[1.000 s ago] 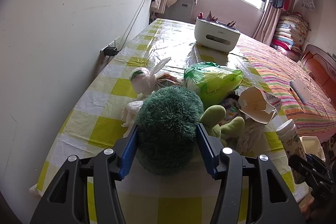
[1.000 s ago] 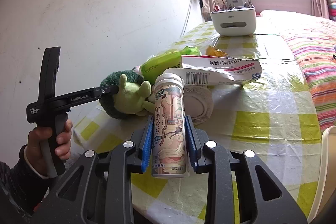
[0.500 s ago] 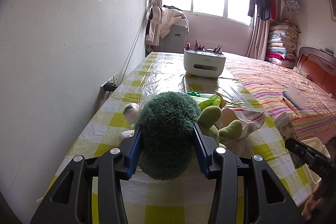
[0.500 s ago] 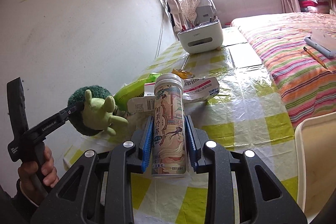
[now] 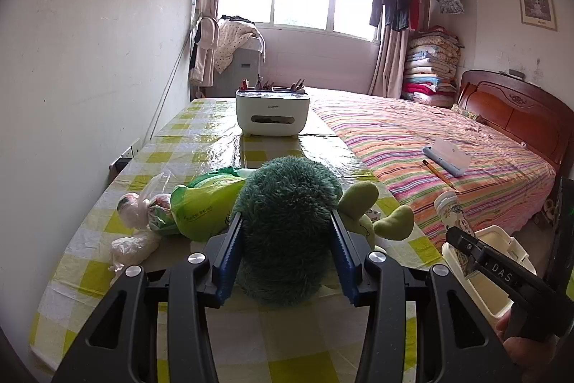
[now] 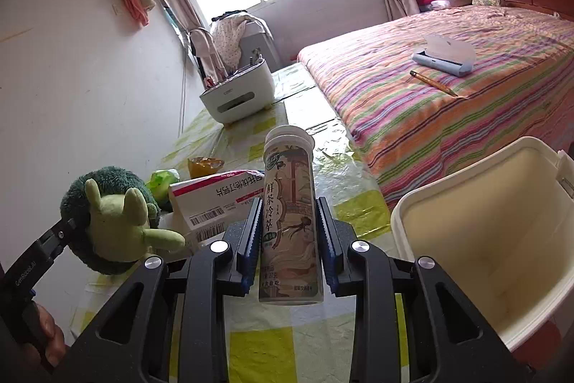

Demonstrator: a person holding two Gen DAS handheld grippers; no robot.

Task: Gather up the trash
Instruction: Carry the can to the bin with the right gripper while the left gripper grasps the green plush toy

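Two loaded grippers over the checked table [image 5: 186, 146], bin at the right.

The cream bin [image 6: 477, 225] stands open just right of the right gripper [image 6: 288, 236], nearest that hand; its jaws are clamped on the upright tea tube [image 6: 290, 214]. The left gripper [image 5: 285, 239], about half open, squeezes the green plush toy [image 5: 287, 221], farther from the bin.
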